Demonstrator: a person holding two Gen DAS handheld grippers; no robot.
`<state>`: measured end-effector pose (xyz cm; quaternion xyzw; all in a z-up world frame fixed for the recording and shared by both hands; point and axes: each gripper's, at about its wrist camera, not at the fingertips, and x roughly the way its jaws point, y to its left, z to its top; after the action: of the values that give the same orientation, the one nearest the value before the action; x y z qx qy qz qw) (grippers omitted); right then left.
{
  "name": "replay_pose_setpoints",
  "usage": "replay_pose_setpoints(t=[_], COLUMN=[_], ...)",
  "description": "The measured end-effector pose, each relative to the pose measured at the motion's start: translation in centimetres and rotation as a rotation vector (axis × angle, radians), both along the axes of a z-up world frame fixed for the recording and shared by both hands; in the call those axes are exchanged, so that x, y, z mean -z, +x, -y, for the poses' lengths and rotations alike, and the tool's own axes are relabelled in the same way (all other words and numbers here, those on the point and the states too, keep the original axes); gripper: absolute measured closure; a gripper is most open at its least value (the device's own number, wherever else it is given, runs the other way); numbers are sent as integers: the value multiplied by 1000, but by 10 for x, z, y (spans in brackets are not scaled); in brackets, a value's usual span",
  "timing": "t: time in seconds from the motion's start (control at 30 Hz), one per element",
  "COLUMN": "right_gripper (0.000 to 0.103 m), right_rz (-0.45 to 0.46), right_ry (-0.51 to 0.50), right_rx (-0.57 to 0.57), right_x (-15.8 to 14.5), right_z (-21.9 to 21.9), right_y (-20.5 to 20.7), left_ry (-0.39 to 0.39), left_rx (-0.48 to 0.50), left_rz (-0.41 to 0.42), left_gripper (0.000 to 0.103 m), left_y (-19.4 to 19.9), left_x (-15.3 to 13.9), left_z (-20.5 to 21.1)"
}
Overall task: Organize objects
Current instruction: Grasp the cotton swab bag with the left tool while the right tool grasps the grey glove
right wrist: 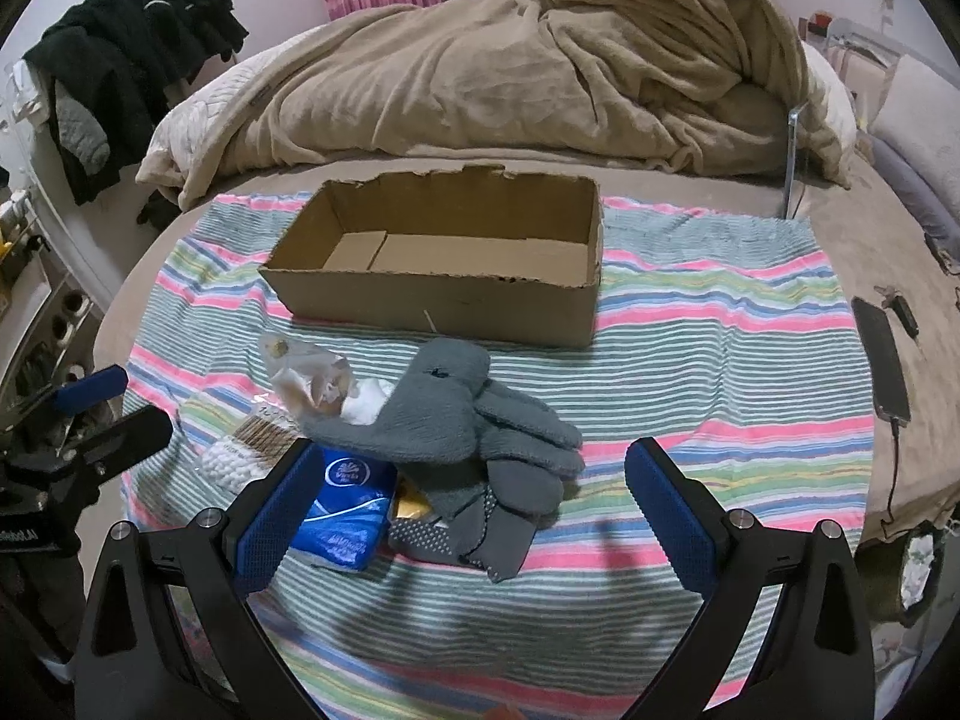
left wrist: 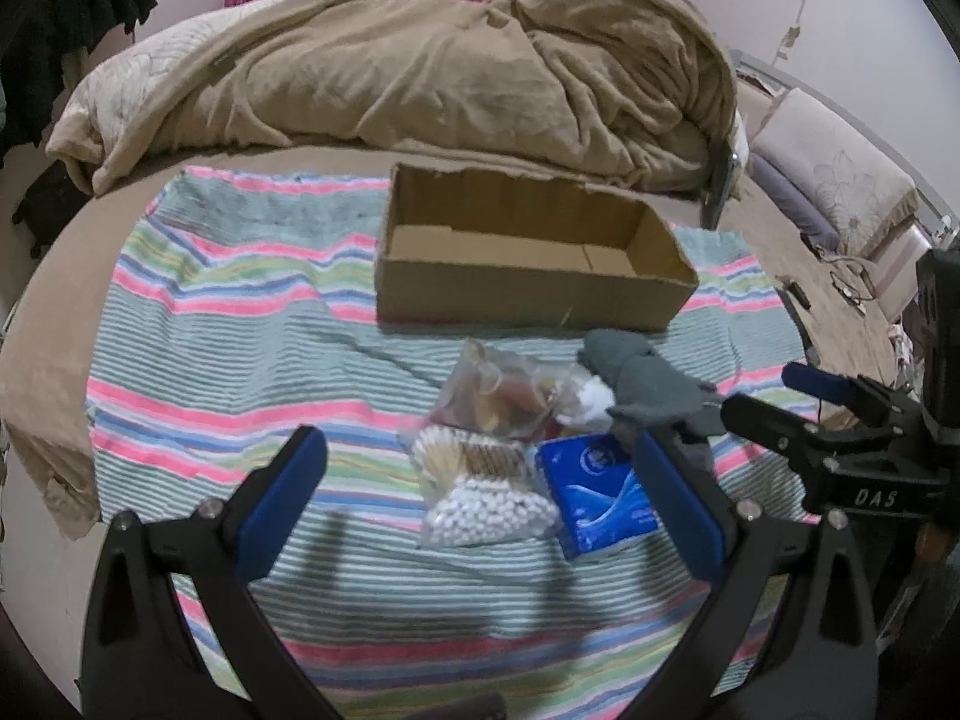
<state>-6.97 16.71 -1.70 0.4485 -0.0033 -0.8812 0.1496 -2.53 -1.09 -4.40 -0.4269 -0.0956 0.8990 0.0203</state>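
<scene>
An open, empty cardboard box (left wrist: 528, 258) (right wrist: 444, 258) stands on a striped towel (left wrist: 240, 372) (right wrist: 690, 360) on the bed. In front of it lies a pile: a bag of cotton swabs (left wrist: 480, 486) (right wrist: 240, 450), a blue tissue pack (left wrist: 600, 492) (right wrist: 345, 516), a clear bag of small items (left wrist: 510, 396) (right wrist: 312, 378), grey gloves (left wrist: 648, 384) (right wrist: 480, 426) and a grey dotted sock (right wrist: 480, 534). My left gripper (left wrist: 480, 462) is open above the swabs and tissue pack. My right gripper (right wrist: 468, 474) is open around the gloves and sock.
A rumpled tan blanket (left wrist: 450, 72) (right wrist: 540, 66) lies behind the box. A phone with a cable (right wrist: 882, 360) lies on the bed at the right. Dark clothes (right wrist: 132, 48) hang at the left. Pillows (left wrist: 828, 168) sit at the far right.
</scene>
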Motion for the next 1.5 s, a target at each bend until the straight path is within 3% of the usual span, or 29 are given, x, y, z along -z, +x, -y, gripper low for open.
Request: replay_pose_setpoints(t=[0.4,0.53,0.7,0.8,0.87,0.97,1.2,1.27,1.5], right_gripper=[6,17,19,22,34,48,72,85,89], right_rz=[46,67,93,120,126,125,75,62,42], right_ry=[-10,-19,-68,-105,-137,-145,-144,-142,-154], right_rx=[-27,-46,-67,-78,-105,-133,-144,-145,-170], right_x=[25,34,43,49,51,53,39,34,24], right_z=[6,9,9,8,10,14,9,6,7], right_y=[-33,-43,-51,-52,-50,-46,-36,-33,-22], left_ry=[-13,2,-29,-19,-5,-18,-3,1,16], left_rx=[8,32,59,73,89,106,112,114,116], left_rz=[132,195,225,213,214,206,171,158,100], left_gripper=[1,1,1,13,29,41,48,49,50], left_y=[-35,-45,-49,-48,-46,-39,-29,-29,-19], left_x=[54,76,92,93,94,93,77,72,48], left_z=[-1,-4,-10,-9,-10,-16,-14,-16,-18])
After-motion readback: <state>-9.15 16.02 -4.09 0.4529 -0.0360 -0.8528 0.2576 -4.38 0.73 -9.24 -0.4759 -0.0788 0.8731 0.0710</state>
